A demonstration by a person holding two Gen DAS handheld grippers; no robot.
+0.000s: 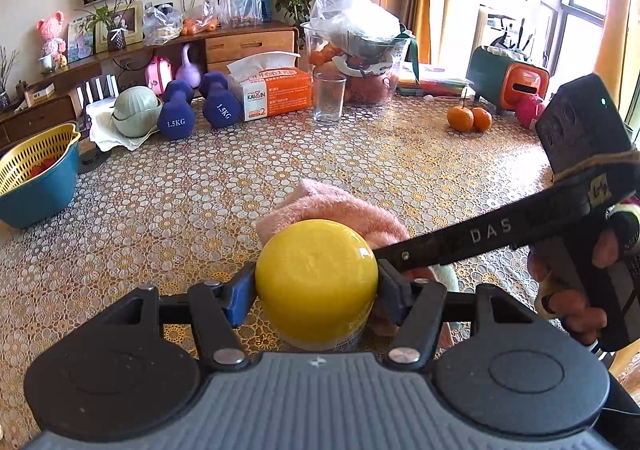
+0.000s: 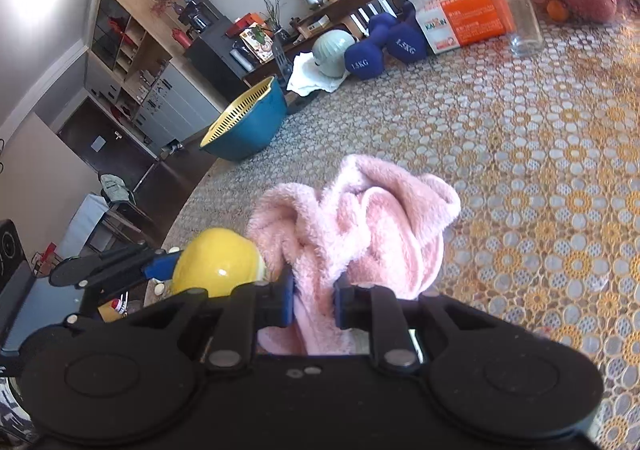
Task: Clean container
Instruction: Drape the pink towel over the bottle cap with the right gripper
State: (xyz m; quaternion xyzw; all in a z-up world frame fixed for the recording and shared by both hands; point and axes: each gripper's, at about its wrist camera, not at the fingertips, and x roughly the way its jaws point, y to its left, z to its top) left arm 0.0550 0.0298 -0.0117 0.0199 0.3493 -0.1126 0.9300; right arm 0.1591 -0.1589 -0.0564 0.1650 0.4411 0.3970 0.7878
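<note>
Orange "KAIXIN" tissue box (image 1: 276, 89), "1.5KG" dumbbells (image 1: 176, 115)

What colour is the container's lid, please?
Yellow; the lid shows best in the left wrist view.

dumbbells (image 1: 176, 111), tissue box (image 1: 276, 89), glass (image 1: 329, 97), oranges (image 1: 469, 118).

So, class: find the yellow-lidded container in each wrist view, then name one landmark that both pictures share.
Left wrist view: the yellow-lidded container sits low at centre, clamped in the left gripper, with the pink cloth just behind it.
Right wrist view: the container is lower left, beside the cloth that the right gripper pinches.
Shared landmark: the orange tissue box.
</note>
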